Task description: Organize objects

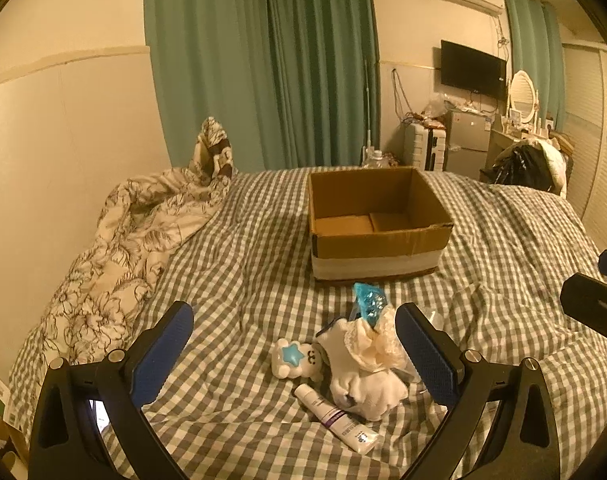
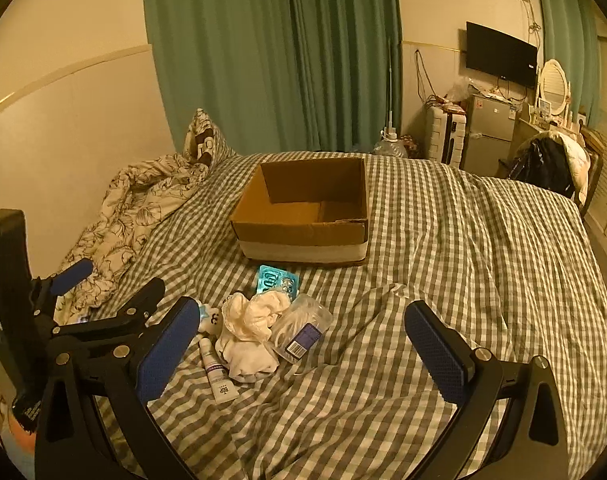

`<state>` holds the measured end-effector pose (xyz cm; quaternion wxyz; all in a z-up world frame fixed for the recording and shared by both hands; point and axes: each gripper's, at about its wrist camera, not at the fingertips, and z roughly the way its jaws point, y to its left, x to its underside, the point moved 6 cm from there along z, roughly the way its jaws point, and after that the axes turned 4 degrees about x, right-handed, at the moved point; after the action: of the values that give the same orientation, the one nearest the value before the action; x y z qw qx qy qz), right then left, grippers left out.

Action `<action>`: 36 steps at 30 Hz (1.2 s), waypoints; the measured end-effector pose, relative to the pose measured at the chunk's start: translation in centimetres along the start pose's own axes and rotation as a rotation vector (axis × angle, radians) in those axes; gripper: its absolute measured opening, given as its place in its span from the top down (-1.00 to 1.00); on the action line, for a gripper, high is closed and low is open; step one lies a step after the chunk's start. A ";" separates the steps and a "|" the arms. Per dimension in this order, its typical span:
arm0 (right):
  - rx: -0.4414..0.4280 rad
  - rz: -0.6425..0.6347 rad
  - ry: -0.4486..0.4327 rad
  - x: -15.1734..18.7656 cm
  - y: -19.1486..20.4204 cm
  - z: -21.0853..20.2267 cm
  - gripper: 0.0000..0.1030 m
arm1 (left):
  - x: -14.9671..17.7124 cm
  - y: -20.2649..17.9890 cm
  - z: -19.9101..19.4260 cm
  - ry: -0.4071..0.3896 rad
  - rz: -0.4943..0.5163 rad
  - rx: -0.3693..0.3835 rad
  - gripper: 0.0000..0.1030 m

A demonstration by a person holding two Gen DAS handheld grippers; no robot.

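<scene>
Hovering wide open, left hand-held gripper (image 1: 293,354), right hand-held gripper (image 2: 303,344) (both empty)

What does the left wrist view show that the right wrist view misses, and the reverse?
Left wrist only: the star-bellied white toy in full; the right view shows just its face. Right wrist only: the clear packet with a barcode label, which the left view barely shows behind a finger, and the whole left claw from the side. Both: the empty cardboard box, blue blister pack, white cloth bundle, cream tube, checked bedsheet.
</scene>
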<state>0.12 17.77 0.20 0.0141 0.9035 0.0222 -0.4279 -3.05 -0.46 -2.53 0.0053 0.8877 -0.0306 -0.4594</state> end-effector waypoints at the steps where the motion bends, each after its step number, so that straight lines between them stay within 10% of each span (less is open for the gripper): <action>1: 0.021 -0.009 0.021 0.4 0.0 0.9 -0.99 | 0.3 0.1 0.4 0.013 -0.005 0.000 -1.00; 26: 0.096 -0.022 0.231 5.6 -3.4 13.2 -0.99 | 6.0 -5.1 12.0 0.263 0.084 0.099 -0.86; 29: 0.100 0.022 0.251 5.8 -4.5 13.8 -0.99 | 6.2 -6.2 13.5 0.299 0.111 0.122 -0.51; 32: 0.099 0.049 0.270 6.0 -5.1 14.6 -0.99 | 6.9 -6.9 14.6 0.337 0.124 0.172 0.43; 36: 0.093 0.036 0.282 6.2 -4.7 15.2 -0.99 | 6.2 -6.3 13.7 0.310 0.087 0.209 0.68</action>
<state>-7.90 21.98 -14.23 -0.0236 0.9545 -0.0122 -0.2971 -10.31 5.71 -15.74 -0.0624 0.9413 -0.1154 -0.3109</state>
